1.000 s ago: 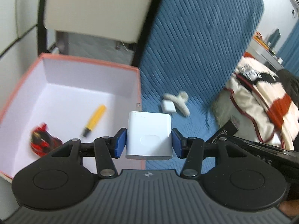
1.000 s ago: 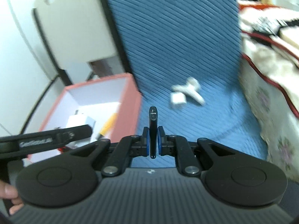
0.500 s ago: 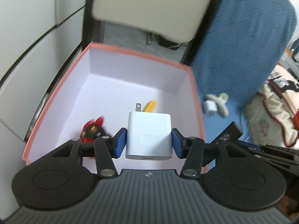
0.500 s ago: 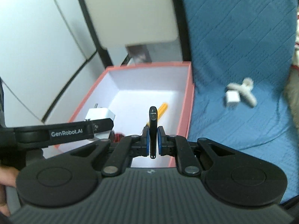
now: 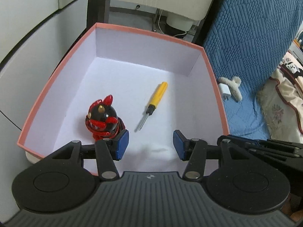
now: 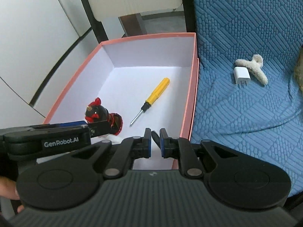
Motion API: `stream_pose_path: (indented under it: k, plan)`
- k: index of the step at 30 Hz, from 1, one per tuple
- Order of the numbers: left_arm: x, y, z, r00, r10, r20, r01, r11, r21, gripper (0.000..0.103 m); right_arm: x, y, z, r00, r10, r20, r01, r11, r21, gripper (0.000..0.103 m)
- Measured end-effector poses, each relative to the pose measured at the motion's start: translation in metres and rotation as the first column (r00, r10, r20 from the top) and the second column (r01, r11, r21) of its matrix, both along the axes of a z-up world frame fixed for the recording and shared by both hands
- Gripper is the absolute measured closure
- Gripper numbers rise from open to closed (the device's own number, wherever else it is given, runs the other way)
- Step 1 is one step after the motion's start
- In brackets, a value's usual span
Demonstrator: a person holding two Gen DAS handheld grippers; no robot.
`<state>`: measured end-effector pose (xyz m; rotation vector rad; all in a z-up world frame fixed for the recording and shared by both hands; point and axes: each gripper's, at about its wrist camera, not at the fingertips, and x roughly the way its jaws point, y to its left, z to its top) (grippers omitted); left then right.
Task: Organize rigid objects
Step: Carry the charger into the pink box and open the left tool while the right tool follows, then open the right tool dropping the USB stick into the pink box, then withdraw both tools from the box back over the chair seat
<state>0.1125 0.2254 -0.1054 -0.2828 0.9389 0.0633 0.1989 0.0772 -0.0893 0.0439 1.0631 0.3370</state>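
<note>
Hovering inside the pink box's (image 5: 215, 87) rim, left hand-held gripper (image 5: 151, 144) gapes.

Left gripper (image 5: 151, 144) hangs with its blue pads (image 5: 121, 144) spread wide apart and nothing between them, fingers pointing forward and down. Right gripper (image 6: 155, 143) sits just to its right, jaws parted by a narrow gap; a thin dark object (image 6: 155, 138) shows in that gap, and contact with the pads can't be judged. A bare fingertip (image 6: 7, 189) shows at the right view's left edge.
</note>
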Motion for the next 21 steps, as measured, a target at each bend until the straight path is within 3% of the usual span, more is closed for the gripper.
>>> stream_pose_path:
  k: [13, 21]
  plan:
    - [-0.01, -0.038, 0.047, 0.989, -0.007, 0.147, 0.01, 1.0, -0.019, 0.045, -0.009, -0.047, 0.056, 0.979, -0.035, 0.199, 0.031, 0.999, 0.022, 0.089]
    - [-0.01, -0.078, 0.058, 0.978, -0.048, 0.205, 0.054, 0.998, -0.025, 0.045, -0.022, -0.091, 0.071, 0.961, -0.081, 0.266, 0.081, 0.997, 0.012, 0.089]
